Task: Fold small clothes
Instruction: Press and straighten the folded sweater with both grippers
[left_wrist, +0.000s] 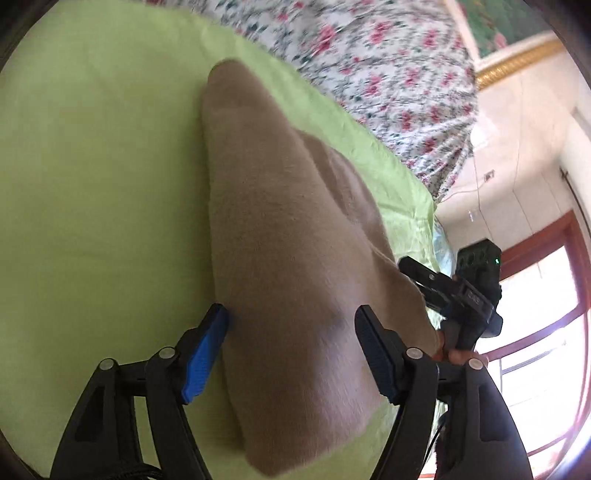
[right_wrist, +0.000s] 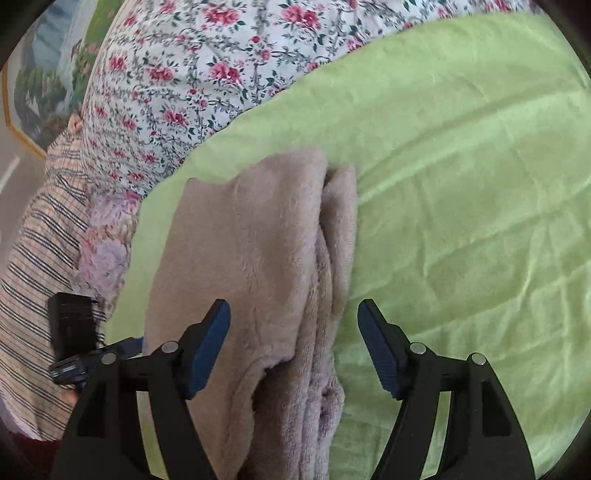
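Note:
A tan fleece garment (left_wrist: 280, 229) lies folded into a long strip on a lime-green sheet (left_wrist: 92, 184). My left gripper (left_wrist: 291, 325) hovers over its near end, open, with the cloth lying under the wide gap between the blue pads (left_wrist: 205, 362). The right wrist view has the same garment (right_wrist: 251, 258) with its layered edges (right_wrist: 321, 332) running down the middle. My right gripper (right_wrist: 293, 317) is open above that end, and neither pad presses the cloth. The right gripper (left_wrist: 428, 284) also shows at the garment's right edge in the left wrist view.
A floral quilt (right_wrist: 192, 66) is bunched along the far side of the green sheet (right_wrist: 461, 184). A striped cloth (right_wrist: 33, 258) lies at the left, near the other gripper (right_wrist: 74, 332). A window with a red frame (left_wrist: 546, 295) is at the right.

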